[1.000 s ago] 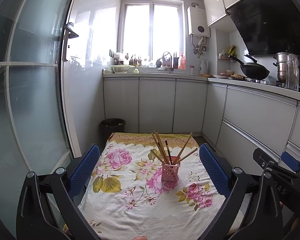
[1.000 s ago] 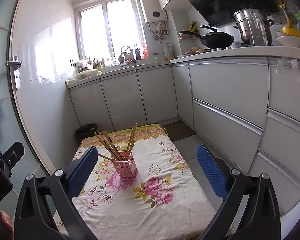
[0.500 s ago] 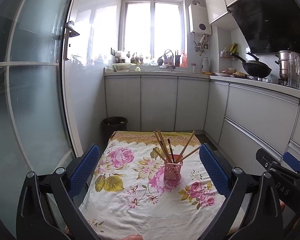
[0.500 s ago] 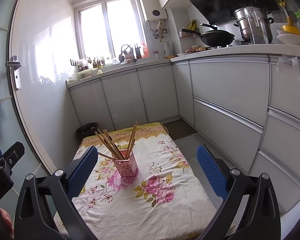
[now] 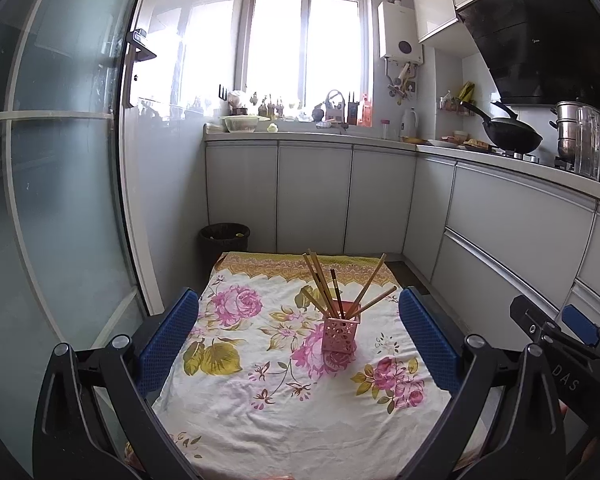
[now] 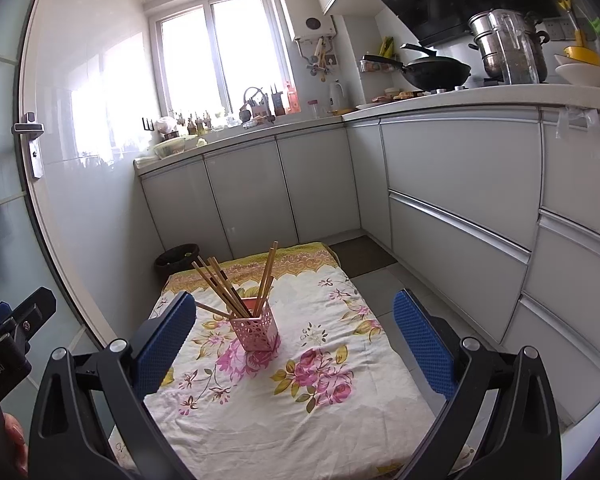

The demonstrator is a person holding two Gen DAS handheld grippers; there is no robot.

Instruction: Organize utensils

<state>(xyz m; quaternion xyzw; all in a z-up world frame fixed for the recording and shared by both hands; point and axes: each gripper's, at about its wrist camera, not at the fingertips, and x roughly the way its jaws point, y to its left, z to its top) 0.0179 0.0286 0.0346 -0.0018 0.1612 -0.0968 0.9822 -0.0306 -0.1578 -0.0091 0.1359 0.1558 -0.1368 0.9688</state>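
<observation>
- Kitchen setting in the left wrist view: a low table under a floral tablecloth sits on the floor, with grey cabinets behind it and a bright window above the counter.
- Using the pink holder as the landmark: it stands upright on the cloth, a bit right of the middle, right on a pink flower print.
- Wooden chopsticks stick up out of the holder and fan out, some leaning left, a couple leaning right.
- Behind and left of the holder, off the table's far corner, there's a black trash bin on the floor.
- Up and right of the holder, a black wok and a steel pot sit on the counter.
- Left gripper is spread wide, blue pads on either side of the holder, well apart from it and holding nothing.
- Far right of the holder you can see part of the right gripper's black body.

- Right wrist view, same room from further right: holder stands left of centre on the tablecloth, chopsticks splaying out the top.
- Right gripper is wide open too, empty, with its left pad just beside the holder in the frame, not touching as far as I can tell.
- Trash bin is behind the holder, and the wok is high up to its right.
- Left of the holder, at the frame edge, a bit of the other tool and a fingertip poke in.
</observation>
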